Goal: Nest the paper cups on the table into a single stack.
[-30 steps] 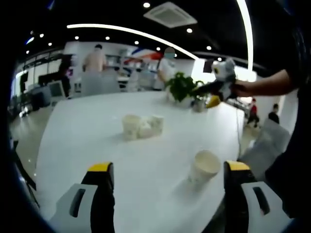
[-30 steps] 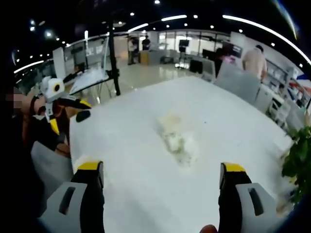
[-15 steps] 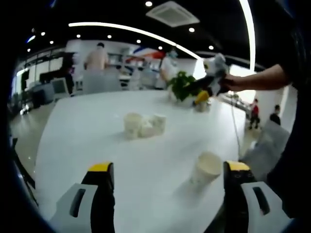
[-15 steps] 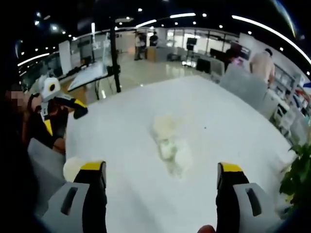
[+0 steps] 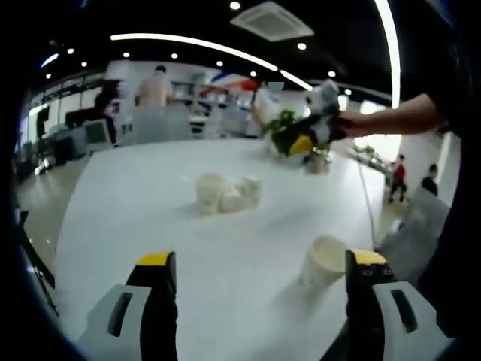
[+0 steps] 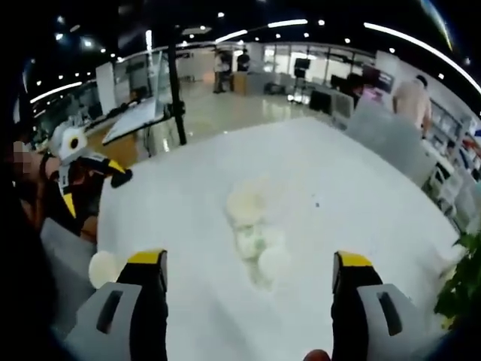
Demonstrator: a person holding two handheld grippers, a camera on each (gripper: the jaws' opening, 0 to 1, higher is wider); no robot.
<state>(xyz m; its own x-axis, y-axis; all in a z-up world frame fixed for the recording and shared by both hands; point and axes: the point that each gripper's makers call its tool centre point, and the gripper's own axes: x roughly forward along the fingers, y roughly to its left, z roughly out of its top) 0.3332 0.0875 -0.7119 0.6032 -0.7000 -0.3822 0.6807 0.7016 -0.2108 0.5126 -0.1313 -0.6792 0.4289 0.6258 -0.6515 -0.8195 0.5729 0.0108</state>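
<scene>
Left gripper view, left hand-held gripper (image 5: 255,301) wide apart and empty, lone paper cup (image 5: 323,262) near clustered cups (image 5: 228,193), right hand-held gripper (image 6: 248,301) likewise.

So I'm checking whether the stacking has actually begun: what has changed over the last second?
Only the right gripper moved: in the left gripper view it swung across over the far side of the table, toward the plant. Nothing was grasped or released; both grippers' jaws stay open and empty. The cluster of paper cups and the lone cup by the left gripper stay put.
</scene>
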